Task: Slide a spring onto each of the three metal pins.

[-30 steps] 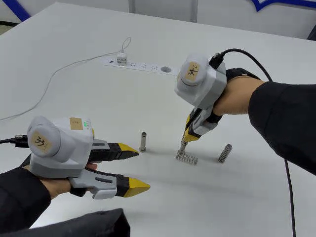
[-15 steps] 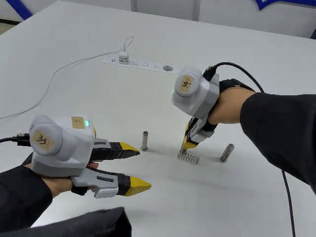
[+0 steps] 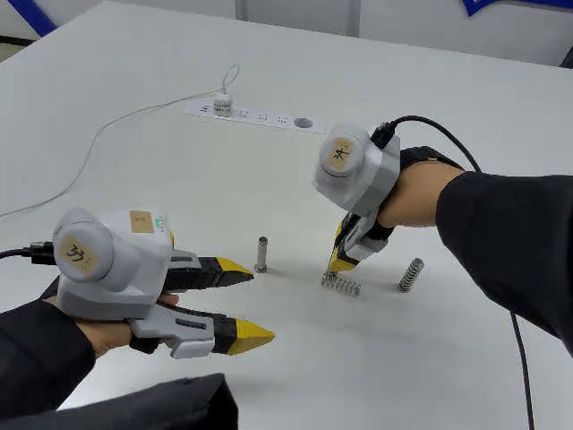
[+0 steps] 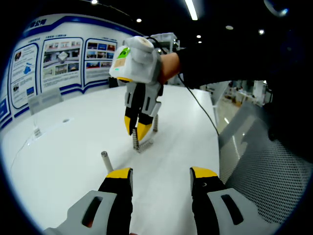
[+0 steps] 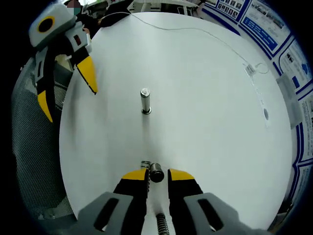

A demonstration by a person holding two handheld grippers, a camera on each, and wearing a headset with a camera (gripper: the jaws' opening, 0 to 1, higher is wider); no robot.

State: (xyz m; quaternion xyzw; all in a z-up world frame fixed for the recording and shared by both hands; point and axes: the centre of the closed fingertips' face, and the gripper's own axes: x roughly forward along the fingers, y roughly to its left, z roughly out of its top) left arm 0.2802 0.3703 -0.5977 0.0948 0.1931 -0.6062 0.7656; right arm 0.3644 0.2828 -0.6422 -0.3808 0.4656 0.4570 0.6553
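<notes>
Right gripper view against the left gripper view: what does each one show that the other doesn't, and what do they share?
The right gripper view looks down on a pin top between the narrowed right tongs; whether they grip it isn't clear. It also sees the left tongs from outside. The left gripper view instead shows the right tongs from outside with the hand holding them, a standing spring behind, and wall posters. Both share the free-standing pin and white table.
</notes>
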